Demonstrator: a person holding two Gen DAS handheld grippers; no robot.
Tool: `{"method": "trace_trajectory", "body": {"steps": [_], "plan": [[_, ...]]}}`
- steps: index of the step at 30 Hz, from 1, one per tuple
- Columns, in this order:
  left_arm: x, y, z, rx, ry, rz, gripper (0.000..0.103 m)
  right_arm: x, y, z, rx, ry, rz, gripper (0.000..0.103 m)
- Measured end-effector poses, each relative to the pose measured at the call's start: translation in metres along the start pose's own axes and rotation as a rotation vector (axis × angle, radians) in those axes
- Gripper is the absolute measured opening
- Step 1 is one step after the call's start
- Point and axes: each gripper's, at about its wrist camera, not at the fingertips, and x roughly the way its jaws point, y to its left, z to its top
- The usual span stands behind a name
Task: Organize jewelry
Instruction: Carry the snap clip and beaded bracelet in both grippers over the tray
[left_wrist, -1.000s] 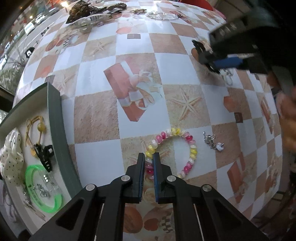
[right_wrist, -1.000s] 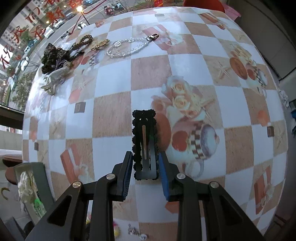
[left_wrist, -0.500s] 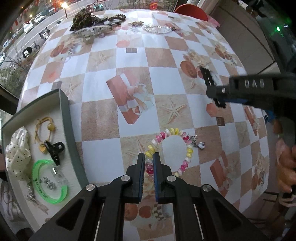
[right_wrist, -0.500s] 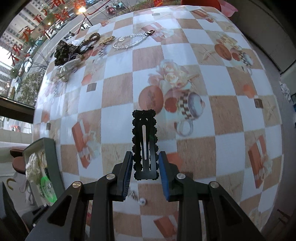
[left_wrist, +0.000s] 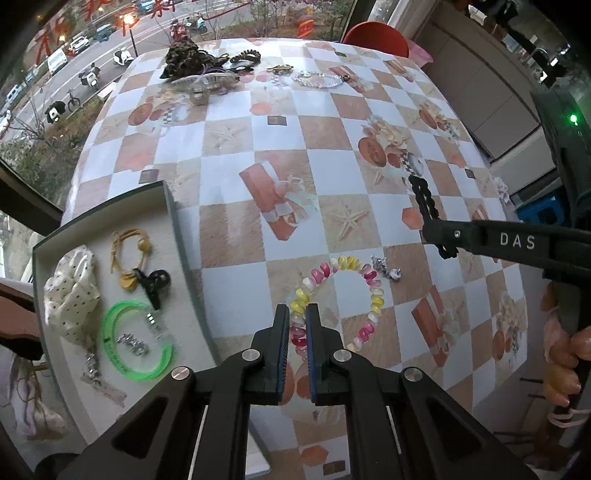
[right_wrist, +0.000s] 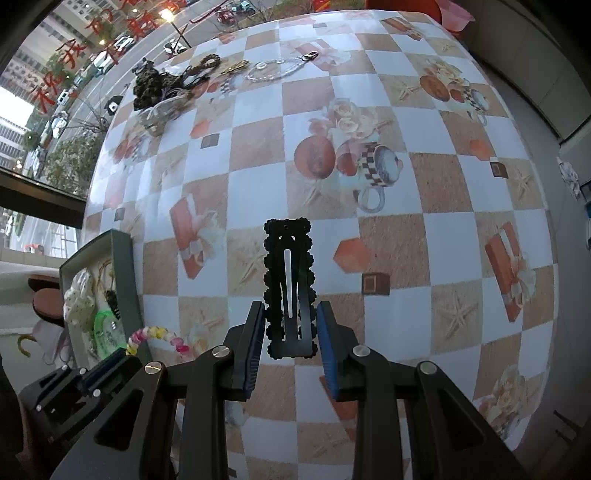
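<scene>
Leftmost, my shallow grey-walled tray (left_wrist: 173, 236) sits at the edge of the checkered tabletop (left_wrist: 332, 147). Inside it, from left to right, lie a white dotted fabric scrunchie (left_wrist: 72, 291), a yellow cord hair tie (left_wrist: 129, 254), a small black claw clip (left_wrist: 153, 284), and nearer me a translucent green bangle (left_wrist: 136, 345) with small silvery pieces (left_wrist: 131, 341) inside its ring.

Just right of the tray, my left tool (left_wrist: 297, 328) is clenched on one side of the pink, yellow and white beaded bracelet (left_wrist: 340, 299); the rest of that loop hangs over the tabletop, with a small silver charm (left_wrist: 386, 264) close by its far right edge.

Further right, my right tool (right_wrist: 290, 328) grips the lower end of a flat black snap hair clip with scalloped edges (right_wrist: 290, 280), holding it between both blue pads above the tabletop.

Along the far edge of the tabletop sits a separate cluster: a dark leopard-print scrunchie (left_wrist: 184, 59), a clear hair claw (left_wrist: 203, 79) and a beaded silver chain (left_wrist: 317, 79).
</scene>
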Motion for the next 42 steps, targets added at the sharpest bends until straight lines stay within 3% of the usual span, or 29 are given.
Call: {"method": "trace_trajectory", "body": {"steps": [18,32,42], "plan": [[-0.037,0.055,-0.032,-0.06,-0.028,0.023,0.012,-0.014,0.061,-0.024,-0.109,0.014,0.026,0.031],[-0.057,0.119,-0.085,-0.206,-0.021,0.062,0.012,-0.004,0.132,-0.042,-0.299,0.067,0.072,0.031],[-0.057,0.154,-0.125,-0.31,0.006,0.089,0.012,0.018,0.183,-0.07,-0.453,0.154,0.127,0.031]]}}
